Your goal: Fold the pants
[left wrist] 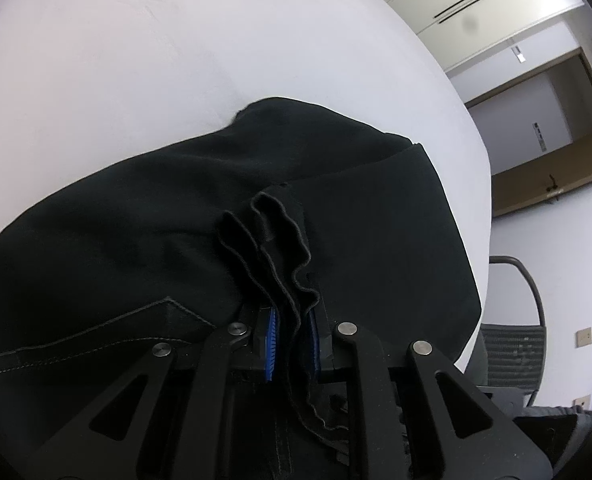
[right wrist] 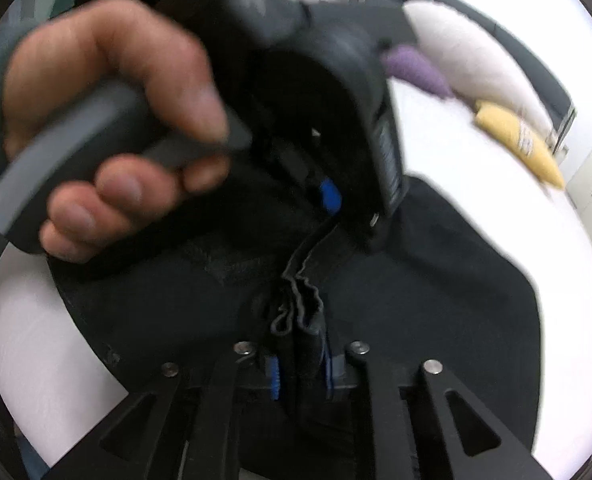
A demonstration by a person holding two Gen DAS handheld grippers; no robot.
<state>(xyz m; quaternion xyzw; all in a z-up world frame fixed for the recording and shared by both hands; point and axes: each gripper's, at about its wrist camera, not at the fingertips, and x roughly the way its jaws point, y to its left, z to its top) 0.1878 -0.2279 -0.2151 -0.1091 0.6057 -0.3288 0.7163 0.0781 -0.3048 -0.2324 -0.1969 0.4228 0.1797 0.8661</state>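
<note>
Nearest my lens in the left wrist view is my left gripper (left wrist: 294, 338), its blue pads (left wrist: 272, 340) pressed together on a bunched, wavy hem of the black pants (left wrist: 144, 216). I read that pinch as a way of keeping several layers stacked so they travel as one edge. In the right wrist view my right gripper (right wrist: 300, 368) does the same: its jaws are nipped on a gathered wad of the same dark cloth, pleats standing up just above the pads.

Taking the pants as my landmark: they lie spread on a white table (left wrist: 116, 60), most of the fabric beyond my grippers, a stitched pocket seam to the left of the left-hand pinch. Both grips sit on one edge of the garment, close to each other, which I judge suits carrying that edge over the rest for a fold.

Above the pants in the right wrist view the person's left hand (right wrist: 108, 120) wraps the grey handle of the other gripper; that picture is blurred, so I may be misreading how much cloth the far jaws hold.

Beyond the pants, across the table, lie a white cushion (right wrist: 467, 56), something purple (right wrist: 415, 70) and a yellow object (right wrist: 519, 144). To the right of the pants, off the table, stand a mesh chair (left wrist: 511, 356), white walls and a brown-framed doorway (left wrist: 555, 128).
</note>
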